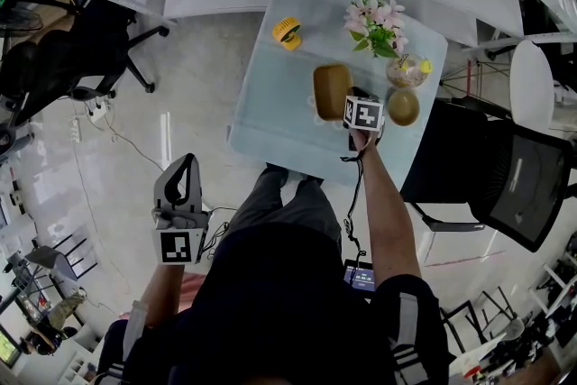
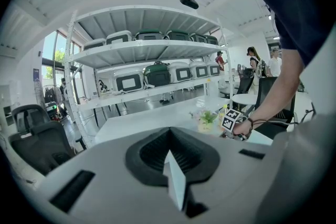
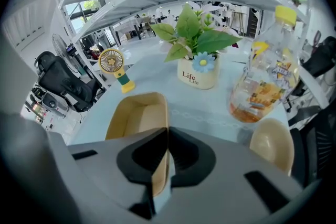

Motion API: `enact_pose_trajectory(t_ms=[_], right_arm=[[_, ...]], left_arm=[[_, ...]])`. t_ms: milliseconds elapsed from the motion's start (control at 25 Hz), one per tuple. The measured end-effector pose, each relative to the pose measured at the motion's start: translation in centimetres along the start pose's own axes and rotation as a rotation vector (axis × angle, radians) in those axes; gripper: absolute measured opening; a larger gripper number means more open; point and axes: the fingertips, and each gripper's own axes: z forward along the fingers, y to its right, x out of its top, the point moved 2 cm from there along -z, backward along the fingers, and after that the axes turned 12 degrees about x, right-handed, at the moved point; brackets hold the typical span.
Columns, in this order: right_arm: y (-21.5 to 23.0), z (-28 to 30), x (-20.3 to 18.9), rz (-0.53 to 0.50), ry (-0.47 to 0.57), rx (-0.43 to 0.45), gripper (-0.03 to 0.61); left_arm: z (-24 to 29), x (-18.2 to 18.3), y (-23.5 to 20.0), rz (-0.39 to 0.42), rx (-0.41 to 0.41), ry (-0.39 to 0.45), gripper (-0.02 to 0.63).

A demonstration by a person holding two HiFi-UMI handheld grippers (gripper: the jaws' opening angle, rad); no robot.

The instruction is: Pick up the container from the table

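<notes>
My right gripper [image 3: 164, 157] clamped shut on one long wall of the tan container [image 3: 134, 118], container on the pale table [image 1: 266, 117], bowl [image 3: 273, 144] just beside, my left gripper [image 2: 169, 157] jaws together on nothing, well clear of the table

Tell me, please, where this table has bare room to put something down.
Bare room: the table's near-left part, bordered by the yellow fan, the tan container and the near edge; also the strip between fan and flower pot. Crowded: the right side, where flower pot, bottle, bowl and right gripper, shut on the container, stand close.
</notes>
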Motion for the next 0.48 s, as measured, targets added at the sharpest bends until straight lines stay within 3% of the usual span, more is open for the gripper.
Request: enact_pose_trajectory(t_ms=[480], right_arm=[[0.2, -2.0, 0.3, 0.103, 0.070, 0.043, 0.011]], left_arm=[[0.4, 0.4, 0.6, 0.002, -0.011, 0.006, 0.005]])
